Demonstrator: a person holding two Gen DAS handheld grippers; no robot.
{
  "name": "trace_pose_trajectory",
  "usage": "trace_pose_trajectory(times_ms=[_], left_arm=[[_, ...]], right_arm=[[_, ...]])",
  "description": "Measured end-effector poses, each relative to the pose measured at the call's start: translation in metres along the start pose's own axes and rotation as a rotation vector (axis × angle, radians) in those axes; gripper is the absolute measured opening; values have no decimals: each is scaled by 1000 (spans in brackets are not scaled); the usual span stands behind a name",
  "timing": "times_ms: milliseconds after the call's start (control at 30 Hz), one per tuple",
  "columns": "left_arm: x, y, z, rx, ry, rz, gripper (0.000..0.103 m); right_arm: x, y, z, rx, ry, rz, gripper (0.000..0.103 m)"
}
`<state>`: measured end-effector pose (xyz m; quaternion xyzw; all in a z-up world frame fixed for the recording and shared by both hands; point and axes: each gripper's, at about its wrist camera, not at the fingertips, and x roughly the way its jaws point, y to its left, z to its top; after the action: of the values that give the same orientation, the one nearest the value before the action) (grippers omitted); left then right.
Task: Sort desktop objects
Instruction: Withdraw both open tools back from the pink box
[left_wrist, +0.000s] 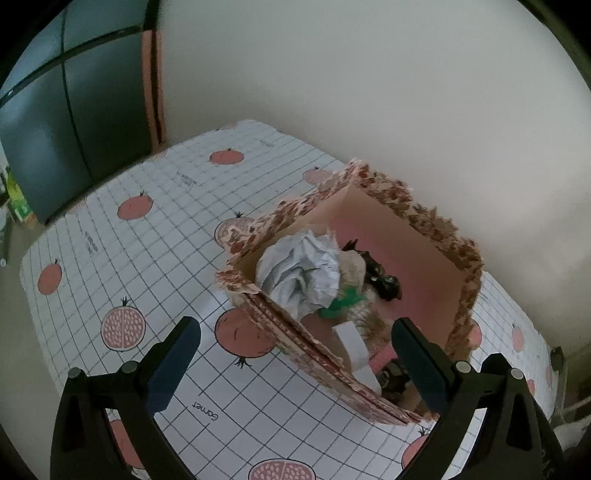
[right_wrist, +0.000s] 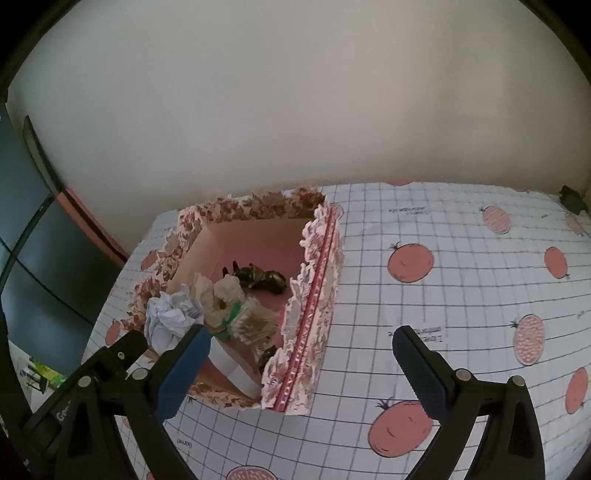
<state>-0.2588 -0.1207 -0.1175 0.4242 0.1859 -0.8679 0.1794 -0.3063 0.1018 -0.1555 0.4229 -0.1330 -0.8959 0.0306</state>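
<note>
**Both grippers spread over a filled floral box**

In the left wrist view, the left gripper (left_wrist: 295, 354) fills the bottom edge, its blue-padded fingers (left_wrist: 173, 365) spread wide with nothing between them. Just beyond, from 12 to 3 o'clock of the gap, stands the cardboard box (left_wrist: 424, 258), open-topped, pinkish-tan inside, its outer walls and ragged rim covered in a red-brown floral print. The right finger overlaps the box's near corner; the left finger sits over the tablecloth (left_wrist: 129, 258), a white grid printed with pink pomegranates.

Inside the box, nearest the gripper, a white folded card (left_wrist: 352, 343) leans against the near wall. Past it, at 12 o'clock, a crumpled white paper ball (left_wrist: 299, 275) rises above the rim, touching beige crumpled paper (left_wrist: 352, 271) and a green scrap (left_wrist: 338, 304). Farther back on the pink floor lies a dark, shiny crumpled wrapper (left_wrist: 384, 282).

In the right wrist view, the right gripper (right_wrist: 299, 354) is likewise wide apart and empty. The box (right_wrist: 314, 295) sits at 10 to 11 o'clock of it, the left finger (right_wrist: 184, 369) overlapping the near-left corner, the right finger over bare cloth. The paper ball (right_wrist: 170, 321) shows just beyond that left fingertip, the dark wrapper (right_wrist: 262, 278) farther back. A pale wall (right_wrist: 295, 92) rises behind the table.
</note>
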Motion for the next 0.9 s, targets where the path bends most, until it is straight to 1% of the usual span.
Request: trace_pose_trajectory(times_ms=[133,267,400,500,667,900], left_arm=[[-13,-12,-1,55,-18,-9,103],[-35,-26,-14,144,-65,34,103],[-47,-32,-29,181,-21,5,103],[-61,-39,-43,220,0,14,103],[-88,-47,-62,268,23,-2,103],[-122,-53,-80,336,27,7,103]], right_arm=[[-23,-2,0,-13,-27,3,101],[-44,-12,-11,-30,-15,-23,101],[-64,-24,-21,-29,5,-47,101],[-82,-32,-31,-29,20,-61,101],[-113,-47,-45,10,37,-63,101],[-150,-53,-62,2,42,-91,101]])
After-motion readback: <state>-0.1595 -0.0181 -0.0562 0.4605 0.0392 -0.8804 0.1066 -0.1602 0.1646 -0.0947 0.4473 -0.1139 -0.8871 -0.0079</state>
